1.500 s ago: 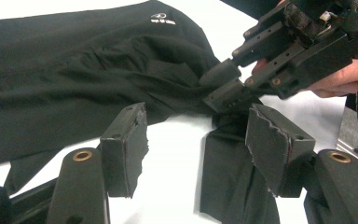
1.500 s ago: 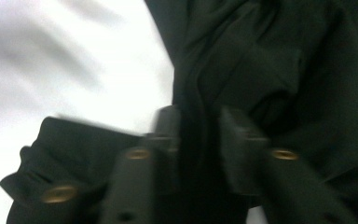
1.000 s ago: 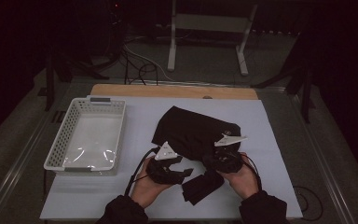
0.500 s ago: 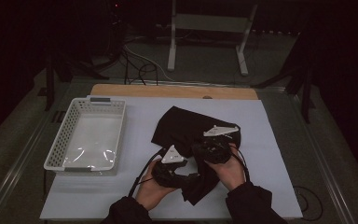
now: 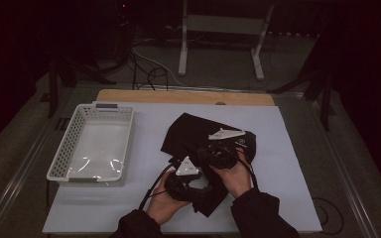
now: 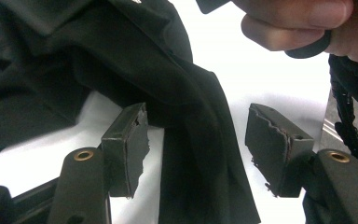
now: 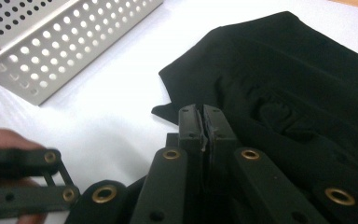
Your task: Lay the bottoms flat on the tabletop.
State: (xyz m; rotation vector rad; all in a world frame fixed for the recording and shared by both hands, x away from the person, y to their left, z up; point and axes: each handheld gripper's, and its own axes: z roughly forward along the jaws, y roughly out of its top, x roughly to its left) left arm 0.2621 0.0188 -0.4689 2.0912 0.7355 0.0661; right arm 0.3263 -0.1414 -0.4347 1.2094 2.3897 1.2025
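Observation:
A black garment [image 5: 191, 133] lies crumpled on the white table cover, right of centre. One narrow fold of it [image 6: 200, 154] runs between the pads of my left gripper [image 6: 198, 149], which stand apart from it, so the gripper is open. In the high view my left gripper [image 5: 202, 187] is near the front edge over the garment's lower flap. My right gripper [image 5: 202, 149] is just beyond it, over the garment. In its own view my right gripper [image 7: 203, 122] has its pads pressed together above the garment's edge [image 7: 284, 74], with no cloth visible between the tips.
A white perforated basket [image 5: 62, 167] sits at the left of the table, also seen as a basket wall [image 7: 74, 42]. The white cover [image 5: 290, 173] ends at a wooden strip [image 5: 183, 96] at the back. Cables and a stand are on the floor beyond.
My right hand and gripper have moved left and a little away from me across the garment, ending close to the left gripper. The left hand has stayed put.

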